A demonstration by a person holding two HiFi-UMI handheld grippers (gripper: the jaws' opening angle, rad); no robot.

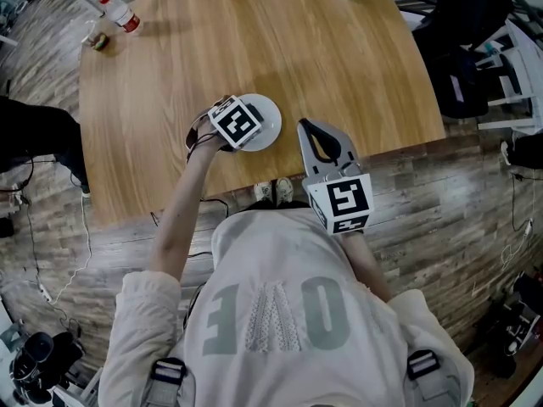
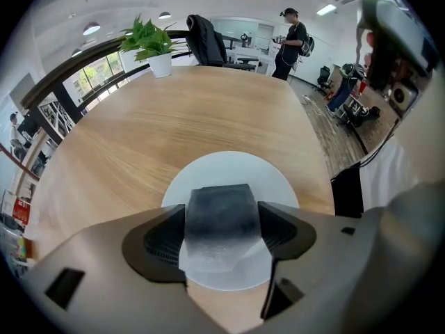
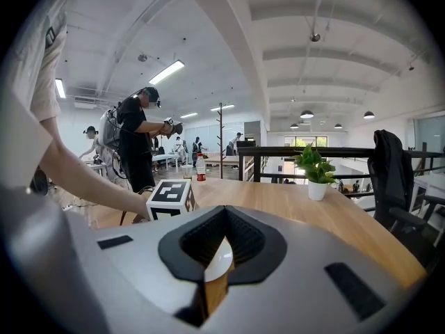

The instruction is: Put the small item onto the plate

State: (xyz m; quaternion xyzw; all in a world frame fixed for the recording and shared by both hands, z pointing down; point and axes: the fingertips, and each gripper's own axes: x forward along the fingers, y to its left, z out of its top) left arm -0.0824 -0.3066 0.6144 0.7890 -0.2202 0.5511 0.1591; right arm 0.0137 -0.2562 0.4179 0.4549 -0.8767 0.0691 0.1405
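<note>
Left tongs (image 2: pixel 222 225) clamp the small block (image 2: pixel 221 211) over the white plate (image 2: pixel 281 179); right tongs (image 3: pixel 222 218) are closed on nothing.

In the left gripper view the block's long axis runs up the frame along the tongs, dark at its far end and pale at its near end. Whether it touches the plate is hidden. The plate lies near the table (image 1: pixel 297 49) edge, lower centre of the head view. The label of the bottle (image 1: pixel 120 13) at upper left is too small to read, and the shirt (image 1: pixel 280 312) shows large letters upside down.
</note>
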